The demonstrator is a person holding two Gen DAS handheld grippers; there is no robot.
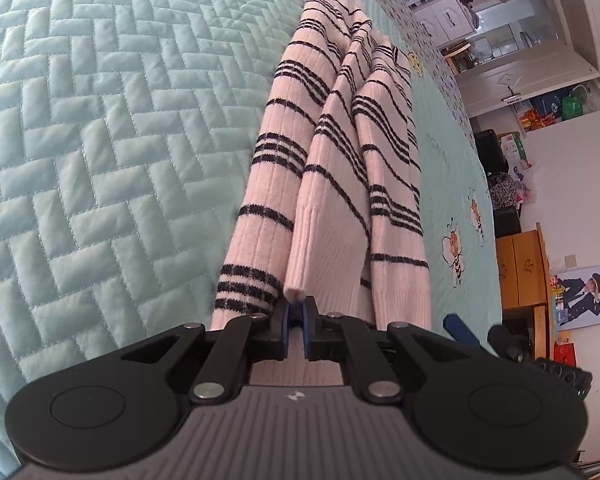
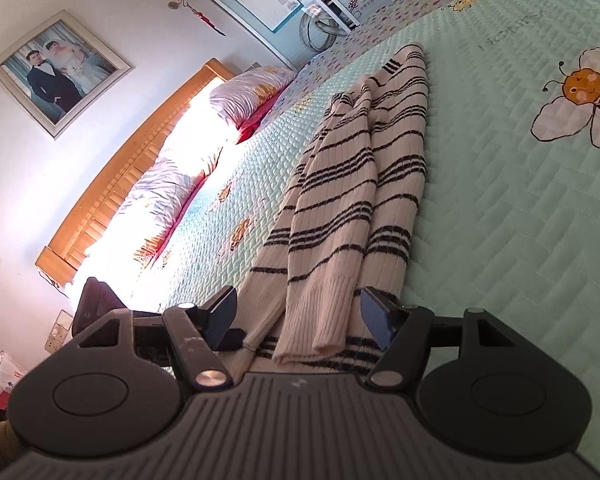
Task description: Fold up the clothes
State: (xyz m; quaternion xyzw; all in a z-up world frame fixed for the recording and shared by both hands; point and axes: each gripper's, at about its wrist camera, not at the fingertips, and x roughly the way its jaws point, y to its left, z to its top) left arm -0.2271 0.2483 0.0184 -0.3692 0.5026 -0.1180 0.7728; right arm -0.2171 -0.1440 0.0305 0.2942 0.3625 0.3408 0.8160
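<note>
A cream sweater with dark stripes (image 1: 340, 152) lies bunched in long folds on the pale green quilted bedspread (image 1: 100, 140). In the left wrist view my left gripper (image 1: 299, 308) is shut on the tip of a ribbed sleeve cuff (image 1: 300, 280), which stands up between the blue pads. In the right wrist view the same sweater (image 2: 352, 200) runs away from me. My right gripper (image 2: 298, 316) is open, its fingers on either side of a ribbed cuff (image 2: 320, 328) lying on the hem, without touching it.
The bedspread (image 2: 520, 240) has bee pictures (image 2: 580, 96). Pillows (image 2: 168, 188) and a wooden headboard (image 2: 112, 184) lie to the left of the sweater in the right wrist view. A white wardrobe (image 1: 512, 40) and an orange cabinet (image 1: 524, 272) stand beyond the bed's edge.
</note>
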